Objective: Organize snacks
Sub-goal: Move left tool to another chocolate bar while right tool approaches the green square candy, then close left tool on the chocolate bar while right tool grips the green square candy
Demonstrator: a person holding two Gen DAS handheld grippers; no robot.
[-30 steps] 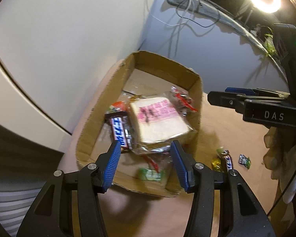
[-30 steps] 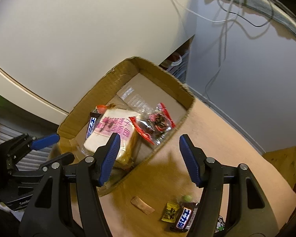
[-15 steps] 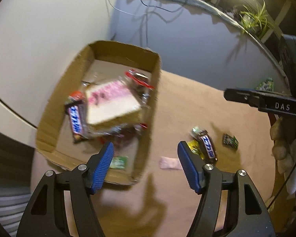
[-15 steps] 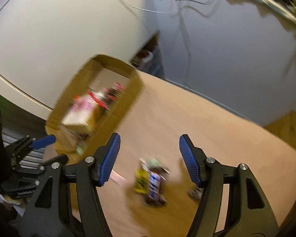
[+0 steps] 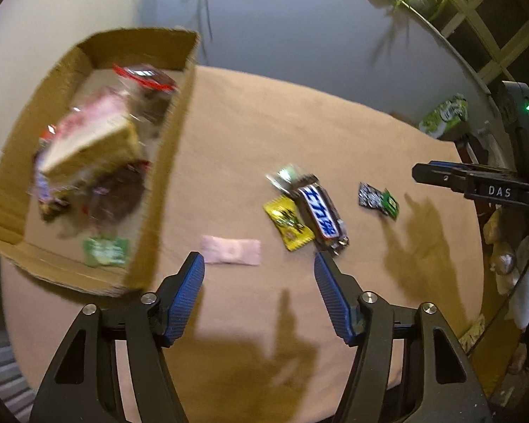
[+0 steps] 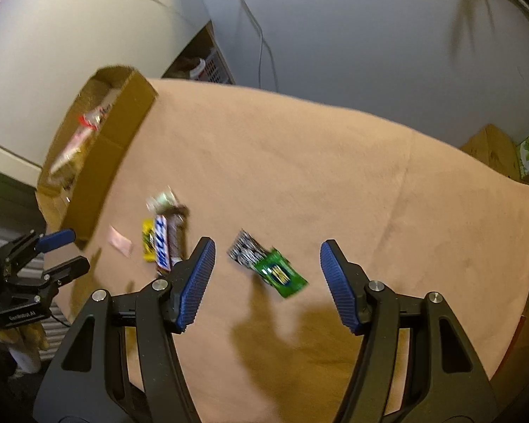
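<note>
Two grippers, both angled down over a tan cloth-covered table (image 6: 335,162).

Left gripper (image 5: 259,269): one; jaws apart and closing, with nothing between the blue pads; it hangs above bare cloth just below the pink packet.

Right gripper (image 6: 267,262): one; jaws spread, pads pressing on nothing; the green wrapper lies on the cloth in the gap between the fingers as seen from its own camera.

Cardboard box (image 5: 165,162): one, open-topped, at the left end of the table. Its contents are blurred. What can be told: one wrapped sandwich (image 5: 88,141) with a pink label on top of the heap, one clear pack with red edging (image 5: 144,79) at the far end, and one small green packet (image 5: 105,251) on the box floor at the near end. Other items under the sandwich cannot be counted.

Loose snacks on the cloth, outside the box, five in all:
- one pink flat packet (image 5: 231,251), nearest the box;
- one yellow sweet wrapper (image 5: 288,224), touching the chocolate bar;
- one chocolate bar (image 5: 319,213) in brown wrap with blue lettering;
- one small silvery-green sweet (image 5: 285,176) at the bar's far end;
- one green and black-and-white wrapper (image 5: 378,200), apart from the rest, to the right.
</note>
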